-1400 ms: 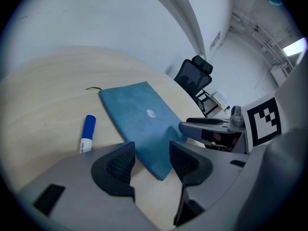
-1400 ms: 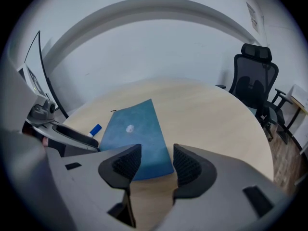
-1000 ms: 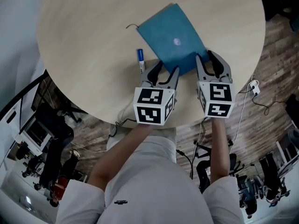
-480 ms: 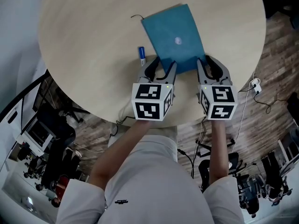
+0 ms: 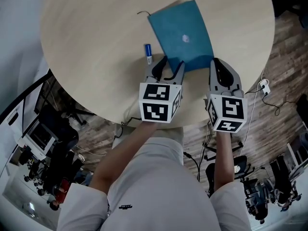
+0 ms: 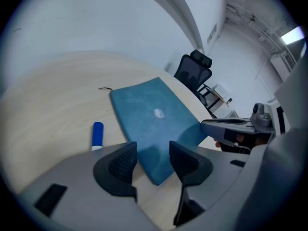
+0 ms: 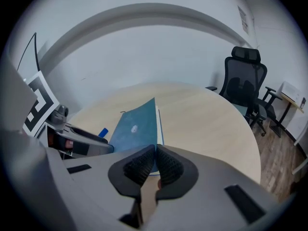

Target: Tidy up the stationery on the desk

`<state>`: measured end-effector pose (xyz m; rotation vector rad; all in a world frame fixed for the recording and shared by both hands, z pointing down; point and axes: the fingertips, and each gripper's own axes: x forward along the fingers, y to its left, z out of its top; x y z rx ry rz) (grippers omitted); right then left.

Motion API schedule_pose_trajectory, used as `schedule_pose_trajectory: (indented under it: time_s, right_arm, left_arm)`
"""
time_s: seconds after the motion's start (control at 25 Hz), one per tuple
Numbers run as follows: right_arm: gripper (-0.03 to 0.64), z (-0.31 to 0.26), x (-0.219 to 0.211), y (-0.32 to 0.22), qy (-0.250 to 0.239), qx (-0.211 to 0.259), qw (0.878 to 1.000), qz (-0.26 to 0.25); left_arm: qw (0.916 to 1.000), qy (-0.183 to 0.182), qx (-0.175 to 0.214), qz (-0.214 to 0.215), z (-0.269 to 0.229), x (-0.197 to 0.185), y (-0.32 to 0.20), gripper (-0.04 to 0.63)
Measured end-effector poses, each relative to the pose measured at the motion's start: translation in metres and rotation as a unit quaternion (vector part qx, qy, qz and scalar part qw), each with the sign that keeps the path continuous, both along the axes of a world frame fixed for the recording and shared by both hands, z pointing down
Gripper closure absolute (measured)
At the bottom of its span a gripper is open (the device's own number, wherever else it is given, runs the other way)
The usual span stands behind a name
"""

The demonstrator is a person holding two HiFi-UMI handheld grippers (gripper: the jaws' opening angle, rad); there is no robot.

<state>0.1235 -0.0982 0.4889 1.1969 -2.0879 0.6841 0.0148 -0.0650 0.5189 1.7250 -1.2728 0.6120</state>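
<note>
The right gripper [image 7: 155,152], its fingers just closed, clamps the near edge of the flat teal-covered notebook [image 5: 182,35] lying upper centre on the round pale-wood bench [image 5: 96,42]. The left gripper [image 6: 153,153], fingers apart, straddles the notebook's near corner without pressing. This looks like the pick-up step, and a steady lift should follow. A small blue-capped marker [image 5: 148,53] lies just left of the notebook. A black office chair [image 7: 243,88] stands at the right, against white walls.

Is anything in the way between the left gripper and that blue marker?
Nothing visible: the blue marker lies on bare table just left of the left gripper, whose jaws stand open at the notebook's corner.
</note>
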Motion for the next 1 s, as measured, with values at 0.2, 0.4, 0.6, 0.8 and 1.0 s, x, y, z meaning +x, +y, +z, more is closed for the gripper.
schedule_pose_trajectory:
  time_s: [0.2, 0.4, 0.6, 0.8, 1.0]
  right_arm:
    - [0.580, -0.014, -0.004, 0.004, 0.010, 0.010, 1.000, 0.009]
    - [0.581, -0.016, -0.004, 0.020, 0.012, -0.008, 1.000, 0.028]
    - [0.581, -0.013, 0.003, 0.044, 0.012, -0.027, 0.998, 0.053]
    - [0.581, -0.008, 0.010, 0.070, 0.003, -0.049, 0.995, 0.084]
    - [0.581, -0.002, 0.015, 0.097, -0.007, -0.072, 0.990, 0.119]
  left_arm:
    - [0.9999, -0.006, 0.001, 0.013, -0.008, 0.002, 0.006, 0.380]
    - [0.9996, -0.008, 0.007, 0.028, -0.017, -0.001, 0.012, 0.380]
    - [0.9987, -0.004, 0.002, 0.051, -0.017, 0.006, 0.021, 0.380]
    - [0.9971, -0.007, 0.000, 0.076, -0.016, 0.011, 0.032, 0.380]
    - [0.9941, -0.013, -0.005, 0.108, -0.017, 0.012, 0.042, 0.380]
